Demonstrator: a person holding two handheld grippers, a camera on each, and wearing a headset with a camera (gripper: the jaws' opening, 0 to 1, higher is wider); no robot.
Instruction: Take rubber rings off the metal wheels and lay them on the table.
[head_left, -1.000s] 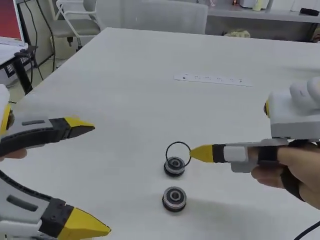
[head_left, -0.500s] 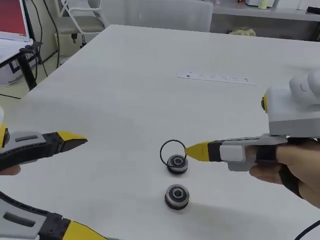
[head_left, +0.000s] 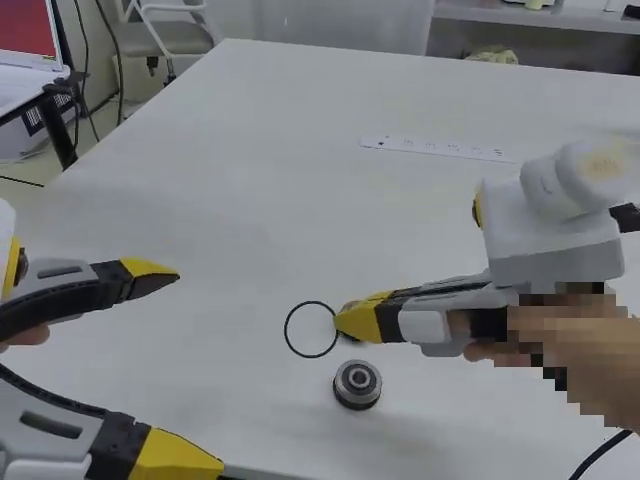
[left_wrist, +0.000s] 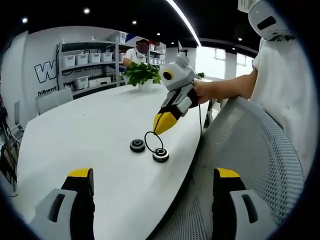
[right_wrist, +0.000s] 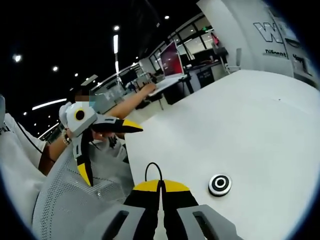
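Observation:
My right gripper (head_left: 340, 319) is shut on a thin black rubber ring (head_left: 287, 331) and holds it out to the left, just above the white table (head_left: 230, 180). One metal wheel (head_left: 357, 384) sits in front of the gripper tip, and the second wheel is mostly hidden under the tip. The left gripper view shows both wheels (left_wrist: 137, 145) (left_wrist: 160, 155) with the ring (left_wrist: 146, 136) hanging from the right gripper (left_wrist: 159, 131) above them. In the right gripper view the ring (right_wrist: 152, 163) juts up from the shut jaws (right_wrist: 161, 183) beside a wheel (right_wrist: 220, 184). My left gripper (head_left: 200, 368) is open and holds nothing, at the near left.
A white power strip (head_left: 440, 150) lies further back on the table. Chairs (head_left: 170, 25) and a red screen (head_left: 25, 30) stand beyond the far left edge. A mesh chair back (left_wrist: 250, 150) is close to the left gripper.
The ring has come off the far wheel. The right gripper has carried it left and toward me, covering that wheel. The left gripper has barely moved.

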